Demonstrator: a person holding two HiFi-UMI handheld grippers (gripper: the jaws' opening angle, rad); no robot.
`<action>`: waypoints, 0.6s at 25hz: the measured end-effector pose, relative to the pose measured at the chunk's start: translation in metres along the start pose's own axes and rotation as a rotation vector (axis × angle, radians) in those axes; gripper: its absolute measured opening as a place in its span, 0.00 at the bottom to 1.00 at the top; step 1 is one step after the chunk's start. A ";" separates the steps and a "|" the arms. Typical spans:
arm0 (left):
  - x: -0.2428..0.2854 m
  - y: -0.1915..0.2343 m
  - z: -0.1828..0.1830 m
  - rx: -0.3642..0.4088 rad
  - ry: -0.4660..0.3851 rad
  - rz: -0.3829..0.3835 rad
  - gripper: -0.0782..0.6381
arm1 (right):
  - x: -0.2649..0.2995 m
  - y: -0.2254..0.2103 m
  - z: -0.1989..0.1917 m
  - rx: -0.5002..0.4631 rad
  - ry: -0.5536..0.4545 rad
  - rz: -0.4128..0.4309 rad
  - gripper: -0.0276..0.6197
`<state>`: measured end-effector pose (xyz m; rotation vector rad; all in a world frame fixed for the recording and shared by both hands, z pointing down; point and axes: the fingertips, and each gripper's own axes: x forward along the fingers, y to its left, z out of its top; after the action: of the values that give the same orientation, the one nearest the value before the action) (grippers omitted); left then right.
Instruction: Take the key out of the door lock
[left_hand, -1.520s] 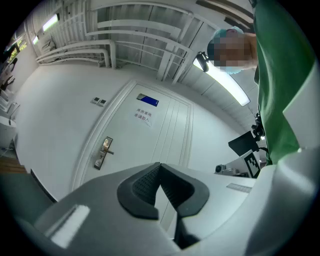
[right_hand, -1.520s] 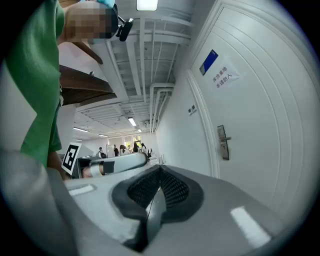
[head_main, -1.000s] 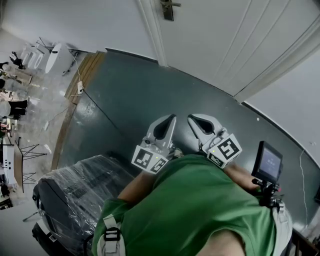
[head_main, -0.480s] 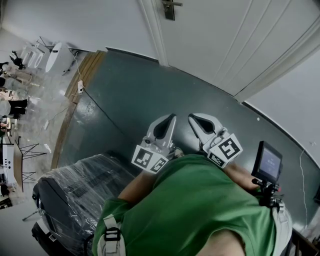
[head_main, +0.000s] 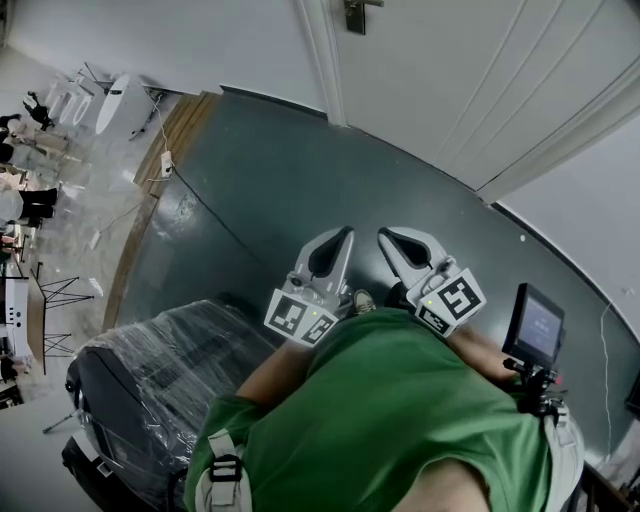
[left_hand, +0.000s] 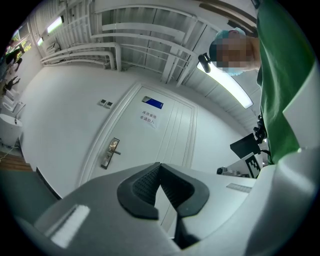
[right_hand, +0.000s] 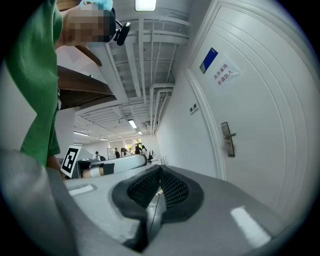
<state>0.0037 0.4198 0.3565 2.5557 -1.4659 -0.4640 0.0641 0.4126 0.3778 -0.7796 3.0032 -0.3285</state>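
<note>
The white door (head_main: 450, 70) is closed ahead of me, and its metal lock plate with a lever handle (head_main: 357, 14) sits at the top edge of the head view. The same plate shows in the left gripper view (left_hand: 110, 152) and in the right gripper view (right_hand: 228, 139). A key is too small to make out. My left gripper (head_main: 343, 233) and right gripper (head_main: 385, 236) are held side by side over the dark floor, well short of the door. Both are shut with nothing between the pads, as each gripper view confirms for the left (left_hand: 160, 167) and the right (right_hand: 160, 173).
A black thing wrapped in clear plastic (head_main: 150, 380) stands at my lower left. A small screen on a stand (head_main: 535, 325) is at my right. A cable (head_main: 200, 205) runs across the dark floor. The door carries a blue plate (left_hand: 152, 103) and a paper notice (left_hand: 149, 118).
The floor and the door have slid a little in the head view, so I have moved slightly toward the door. Both grippers keep their pose and stay shut.
</note>
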 end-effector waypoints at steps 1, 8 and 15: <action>-0.002 0.001 0.001 0.000 -0.002 0.004 0.11 | 0.002 0.002 0.000 0.002 0.001 0.003 0.05; -0.008 0.019 0.007 -0.004 -0.007 0.046 0.11 | 0.023 0.003 0.000 0.008 0.011 0.036 0.05; -0.003 0.043 0.008 0.001 -0.003 0.078 0.11 | 0.046 -0.008 0.000 0.015 0.011 0.056 0.05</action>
<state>-0.0355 0.4007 0.3623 2.4886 -1.5609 -0.4568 0.0273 0.3833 0.3812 -0.6939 3.0225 -0.3538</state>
